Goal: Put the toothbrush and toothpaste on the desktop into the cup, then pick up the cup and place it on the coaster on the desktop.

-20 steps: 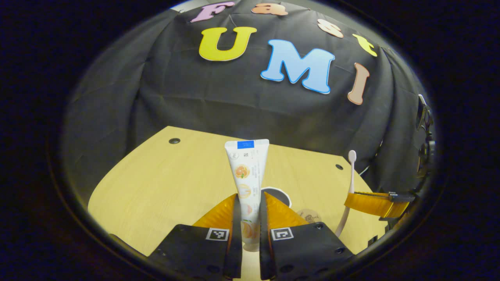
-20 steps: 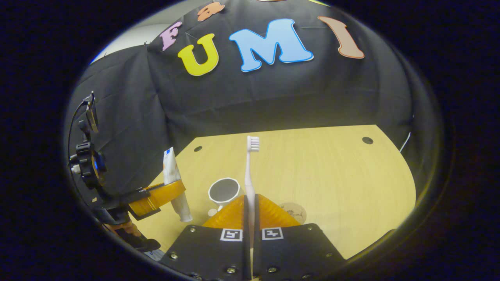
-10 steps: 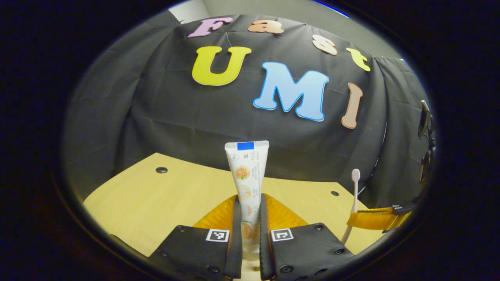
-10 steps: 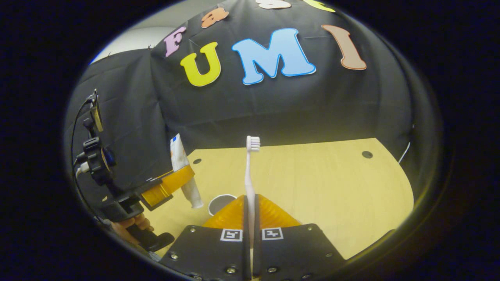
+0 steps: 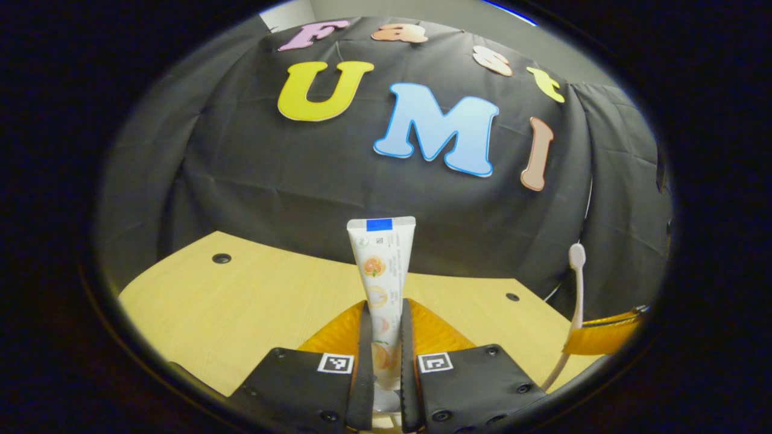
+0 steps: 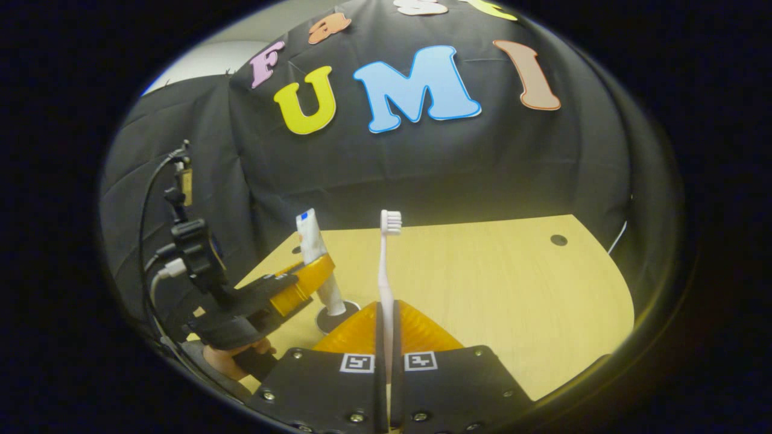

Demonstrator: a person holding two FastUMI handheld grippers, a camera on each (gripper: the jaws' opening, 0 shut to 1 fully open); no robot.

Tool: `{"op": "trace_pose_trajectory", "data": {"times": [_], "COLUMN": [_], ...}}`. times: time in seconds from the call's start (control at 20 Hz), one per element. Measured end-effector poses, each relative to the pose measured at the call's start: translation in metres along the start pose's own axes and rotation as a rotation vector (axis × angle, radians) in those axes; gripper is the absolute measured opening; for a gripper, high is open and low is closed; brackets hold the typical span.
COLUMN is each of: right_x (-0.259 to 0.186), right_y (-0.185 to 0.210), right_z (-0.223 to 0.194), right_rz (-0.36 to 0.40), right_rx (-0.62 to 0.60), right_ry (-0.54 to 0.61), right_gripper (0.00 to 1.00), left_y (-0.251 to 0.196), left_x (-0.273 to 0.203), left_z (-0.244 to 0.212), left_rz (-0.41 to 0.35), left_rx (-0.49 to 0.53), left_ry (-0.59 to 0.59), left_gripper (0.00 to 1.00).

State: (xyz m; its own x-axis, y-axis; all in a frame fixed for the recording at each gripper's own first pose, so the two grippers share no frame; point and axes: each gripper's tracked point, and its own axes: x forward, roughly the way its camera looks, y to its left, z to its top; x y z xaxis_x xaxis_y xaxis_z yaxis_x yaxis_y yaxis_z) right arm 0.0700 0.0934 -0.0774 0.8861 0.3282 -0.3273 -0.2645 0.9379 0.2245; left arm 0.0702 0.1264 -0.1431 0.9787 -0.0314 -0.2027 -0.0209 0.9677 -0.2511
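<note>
In the right gripper view, far left: a hand (image 6: pixel 232 357) low down, holding the left gripper (image 6: pixel 304 283). Jaws squeezed on the toothpaste (image 6: pixel 318 269), standing up with its flat end on top and its cap end just over the cup (image 6: pixel 333 319). Cup on the wooden desktop (image 6: pixel 482 289), partly hidden behind the right gripper (image 6: pixel 386 337). Right gripper's jaws pinched tight on the toothbrush (image 6: pixel 385 271), upright, bristles on top.

In the left gripper view, in the middle: left gripper (image 5: pixel 385 343) clamped on the toothpaste (image 5: pixel 381 283), tube standing tall above the desktop (image 5: pixel 241 301). Far right: toothbrush (image 5: pixel 574 295) upright, held by one finger (image 5: pixel 600 339) seen of the right gripper, near the desk's right edge.
</note>
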Motion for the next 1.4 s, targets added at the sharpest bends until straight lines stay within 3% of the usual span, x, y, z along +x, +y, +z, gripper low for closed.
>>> {"op": "trace_pose_trajectory", "data": {"times": [0.2,0.5,0.7,0.85,0.9,1.1,1.4], "right_x": [0.001,0.004,0.007,0.013,0.015,0.02,0.038], "right_y": [-0.003,-0.001,0.002,0.007,0.009,0.013,0.036], "right_z": [-0.001,-0.004,-0.003,0.0,0.001,0.007,0.026], "right_rz": [-0.011,-0.003,0.013,0.022,0.027,0.042,0.111], "right_rx": [0.004,0.023,0.023,0.03,0.036,0.043,0.044], "right_ry": [0.009,0.017,0.019,0.013,0.011,-0.013,-0.091], "right_gripper": [0.04,0.03,0.04,0.03,0.03,0.03,0.04], "left_y": [-0.002,-0.005,-0.003,-0.004,-0.005,-0.002,0.011], "left_x": [0.007,-0.002,-0.007,-0.012,-0.014,-0.028,-0.058], "left_z": [-0.034,-0.042,-0.052,-0.049,-0.049,-0.046,-0.041], "left_rz": [0.006,-0.013,-0.015,-0.022,-0.027,-0.033,-0.03], "left_rx": [0.059,0.085,0.078,0.086,0.084,0.086,0.075], "left_ry": [0.097,0.154,0.193,0.189,0.192,0.196,0.209], "left_gripper": [0.26,0.32,0.53,0.51,0.65,0.89,0.89]}}
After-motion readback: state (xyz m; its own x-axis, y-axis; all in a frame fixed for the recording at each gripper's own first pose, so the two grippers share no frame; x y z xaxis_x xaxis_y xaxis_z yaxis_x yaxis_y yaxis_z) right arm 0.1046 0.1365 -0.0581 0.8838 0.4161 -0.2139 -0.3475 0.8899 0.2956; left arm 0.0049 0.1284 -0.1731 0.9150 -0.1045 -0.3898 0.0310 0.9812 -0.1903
